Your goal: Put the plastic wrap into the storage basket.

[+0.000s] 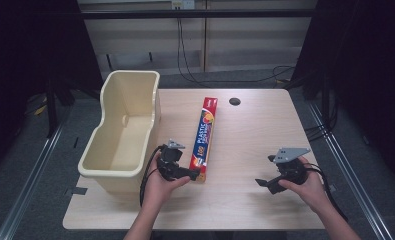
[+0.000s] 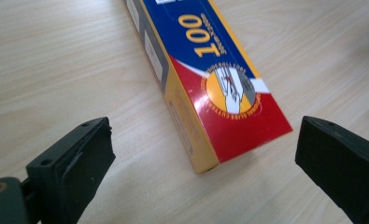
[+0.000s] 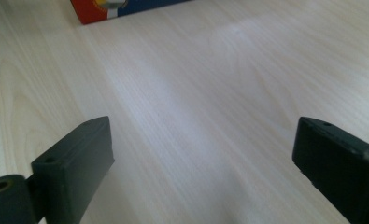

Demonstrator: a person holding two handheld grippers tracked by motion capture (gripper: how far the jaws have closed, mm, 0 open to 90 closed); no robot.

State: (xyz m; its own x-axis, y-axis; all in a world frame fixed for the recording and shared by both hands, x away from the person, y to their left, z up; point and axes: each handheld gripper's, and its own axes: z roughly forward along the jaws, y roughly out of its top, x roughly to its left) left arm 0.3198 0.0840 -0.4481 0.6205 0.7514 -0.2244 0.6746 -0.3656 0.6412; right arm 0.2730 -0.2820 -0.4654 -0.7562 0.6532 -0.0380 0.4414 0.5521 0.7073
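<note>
A long plastic-wrap box [image 1: 205,137], red, blue and yellow, lies flat on the wooden table [image 1: 255,130], running from near the middle toward the front. My left gripper [image 1: 195,174] sits at the box's near end, open; in the left gripper view the box's red end [image 2: 229,126] lies just ahead, between the two spread jaws, untouched. My right gripper [image 1: 263,182] is held low over bare table at the front right, open, with nothing between its jaws [image 3: 205,168]. A corner of the box [image 3: 102,9] shows far off in the right gripper view.
A deep cream plastic bin [image 1: 122,132] stands along the table's left side, hollow side up, close beside my left hand. A dark round hole [image 1: 234,101] sits in the tabletop at the back. Cables trail on the floor behind the table.
</note>
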